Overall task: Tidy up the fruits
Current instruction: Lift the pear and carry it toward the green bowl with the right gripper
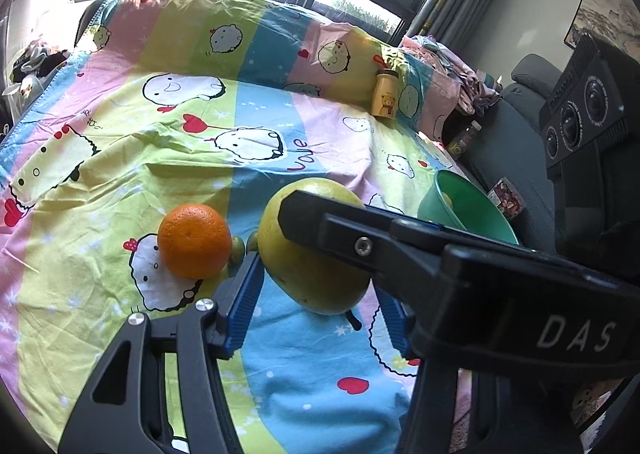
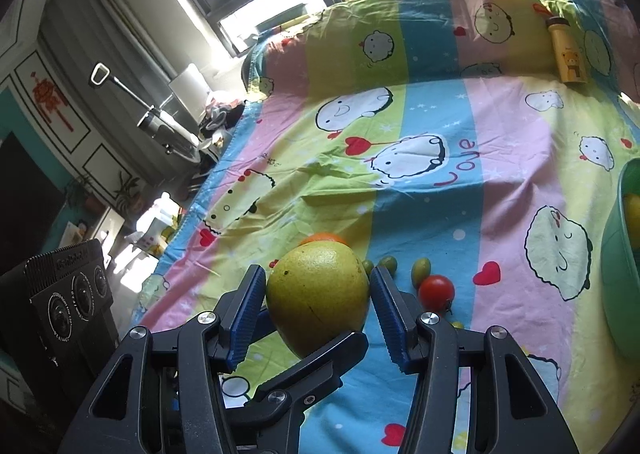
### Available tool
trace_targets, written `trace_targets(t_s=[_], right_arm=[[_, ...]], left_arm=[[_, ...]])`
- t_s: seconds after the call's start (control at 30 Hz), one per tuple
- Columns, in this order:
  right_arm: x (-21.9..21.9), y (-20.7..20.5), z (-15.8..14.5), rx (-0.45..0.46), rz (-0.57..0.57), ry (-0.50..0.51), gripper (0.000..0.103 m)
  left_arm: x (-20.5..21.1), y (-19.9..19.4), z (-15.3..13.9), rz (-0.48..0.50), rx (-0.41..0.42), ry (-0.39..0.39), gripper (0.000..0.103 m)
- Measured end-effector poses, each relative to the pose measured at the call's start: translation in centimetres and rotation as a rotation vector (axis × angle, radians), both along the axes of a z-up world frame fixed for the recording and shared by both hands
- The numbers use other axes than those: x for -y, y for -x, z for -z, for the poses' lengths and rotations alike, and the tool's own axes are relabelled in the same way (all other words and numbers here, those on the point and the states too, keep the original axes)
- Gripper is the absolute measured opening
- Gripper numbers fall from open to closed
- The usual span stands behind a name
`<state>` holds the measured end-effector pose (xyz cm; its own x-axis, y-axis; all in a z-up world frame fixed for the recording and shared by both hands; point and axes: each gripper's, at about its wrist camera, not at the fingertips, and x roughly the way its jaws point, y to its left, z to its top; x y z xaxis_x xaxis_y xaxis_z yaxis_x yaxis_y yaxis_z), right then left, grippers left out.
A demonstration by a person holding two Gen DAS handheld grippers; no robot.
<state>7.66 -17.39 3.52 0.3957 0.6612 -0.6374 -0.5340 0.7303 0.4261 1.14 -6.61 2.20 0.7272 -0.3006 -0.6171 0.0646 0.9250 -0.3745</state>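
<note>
Both the left gripper point(image 1: 320, 294) and right gripper point(image 2: 318, 310) are cradling the pomelo point(image 2: 318, 296), jaws half-open at its flanks; it is looking heavy, smooth-skinned and liable to be slipping.

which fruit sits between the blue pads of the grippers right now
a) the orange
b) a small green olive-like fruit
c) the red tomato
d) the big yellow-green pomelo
d: the big yellow-green pomelo fills the gap between the right gripper pads, while the orange lies free on the sheet and the red tomato lies off to the side.
</note>
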Motion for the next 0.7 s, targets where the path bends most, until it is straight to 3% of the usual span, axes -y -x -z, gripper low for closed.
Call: trace_targets(t_s=[0.47, 0.7], right_arm=[[4.9, 1.1, -3.8, 0.123, 0.064, -0.081, 0.056], [7.7, 1.1, -4.5, 0.138, 0.1, -0.125, 0.056]], left_arm=[[4.0, 0.1, -4.1, 0.056, 0.099, -0.07, 0.055], [6.5, -0.1, -5.2, 0.074, 0.128, -0.106, 0.055]])
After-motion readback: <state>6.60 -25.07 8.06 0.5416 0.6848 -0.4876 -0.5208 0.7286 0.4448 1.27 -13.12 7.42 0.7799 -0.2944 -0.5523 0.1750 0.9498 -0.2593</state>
